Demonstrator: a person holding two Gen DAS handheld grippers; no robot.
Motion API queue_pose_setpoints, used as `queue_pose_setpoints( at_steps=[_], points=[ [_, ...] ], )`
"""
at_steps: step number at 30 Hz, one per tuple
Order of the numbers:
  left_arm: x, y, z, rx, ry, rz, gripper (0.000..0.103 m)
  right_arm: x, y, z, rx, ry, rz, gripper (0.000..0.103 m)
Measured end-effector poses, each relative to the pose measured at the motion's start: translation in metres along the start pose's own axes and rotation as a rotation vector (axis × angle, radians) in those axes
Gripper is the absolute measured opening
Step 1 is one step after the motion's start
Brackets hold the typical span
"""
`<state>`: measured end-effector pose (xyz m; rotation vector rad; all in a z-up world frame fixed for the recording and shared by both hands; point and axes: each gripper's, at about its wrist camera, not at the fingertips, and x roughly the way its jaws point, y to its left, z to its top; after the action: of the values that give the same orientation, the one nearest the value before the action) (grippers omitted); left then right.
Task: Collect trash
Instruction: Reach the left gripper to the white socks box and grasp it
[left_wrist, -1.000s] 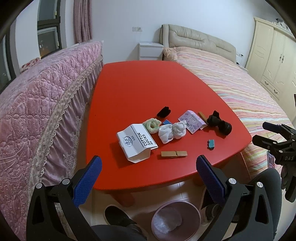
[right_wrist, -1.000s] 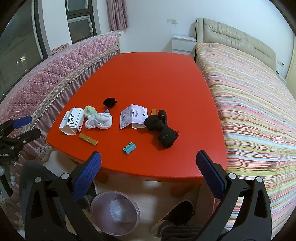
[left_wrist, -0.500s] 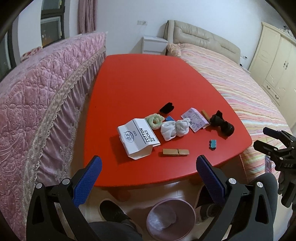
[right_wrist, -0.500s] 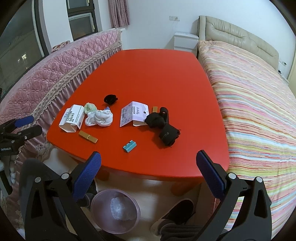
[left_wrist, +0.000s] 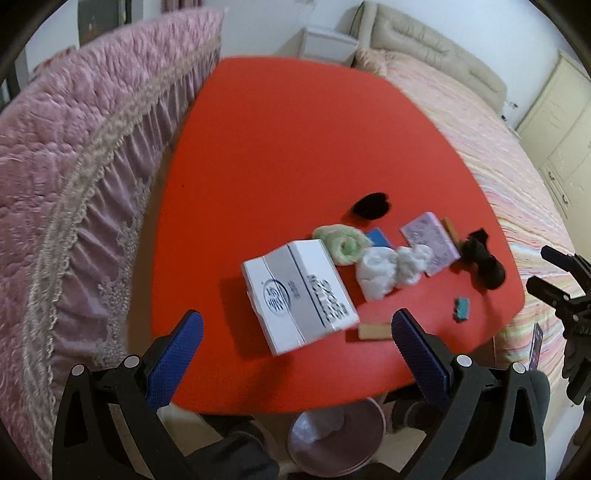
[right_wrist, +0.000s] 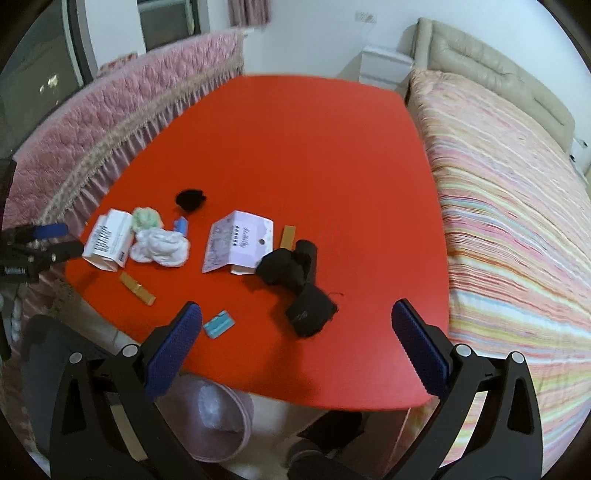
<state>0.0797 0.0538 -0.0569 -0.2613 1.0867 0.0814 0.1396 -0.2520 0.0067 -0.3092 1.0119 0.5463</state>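
Litter lies near the front of the red table (left_wrist: 280, 147): a white sock box (left_wrist: 299, 291), a green sock roll (left_wrist: 341, 242), white socks (left_wrist: 388, 266), a purple card (left_wrist: 432, 240), black socks (right_wrist: 295, 273), a small black clump (right_wrist: 190, 199), a gold strip (right_wrist: 136, 288) and a teal scrap (right_wrist: 219, 324). My left gripper (left_wrist: 295, 350) hovers open just before the white box. My right gripper (right_wrist: 295, 347) hangs open over the table's front edge, near the black socks. A pink waste bin (left_wrist: 336, 439) stands on the floor under the edge.
A pink quilted sofa back (left_wrist: 74, 155) runs along the table's left side. A striped bed (right_wrist: 509, 206) lies on the right, with a white nightstand (right_wrist: 384, 62) and cream wardrobe (left_wrist: 554, 122) beyond. A dark shoe (right_wrist: 332, 424) rests on the floor.
Both grippers have moved forward and down toward the table, so the litter looks larger. The left one has closed in on the white box. Nothing was picked up.
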Motion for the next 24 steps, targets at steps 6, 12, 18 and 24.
queue_pose_setpoints(
  at_steps=[6, 12, 18, 24],
  points=[
    [0.037, 0.016, 0.015, -0.06, 0.145, -0.004, 0.097, 0.038, -0.004, 0.012, -0.076, 0.119, 0.006, 0.1],
    [0.053, 0.018, 0.016, -0.085, 0.19, -0.031, 0.097, 0.061, -0.006, 0.016, -0.093, 0.181, 0.026, 0.1],
    [0.054, 0.011, 0.015, -0.055, 0.183, -0.019, 0.091, 0.07, -0.007, 0.016, -0.104, 0.187, 0.043, 0.088],
    [0.047, 0.003, 0.018, -0.01, 0.174, -0.002, 0.064, 0.077, -0.007, 0.017, -0.103, 0.205, 0.049, 0.053]
  ],
)
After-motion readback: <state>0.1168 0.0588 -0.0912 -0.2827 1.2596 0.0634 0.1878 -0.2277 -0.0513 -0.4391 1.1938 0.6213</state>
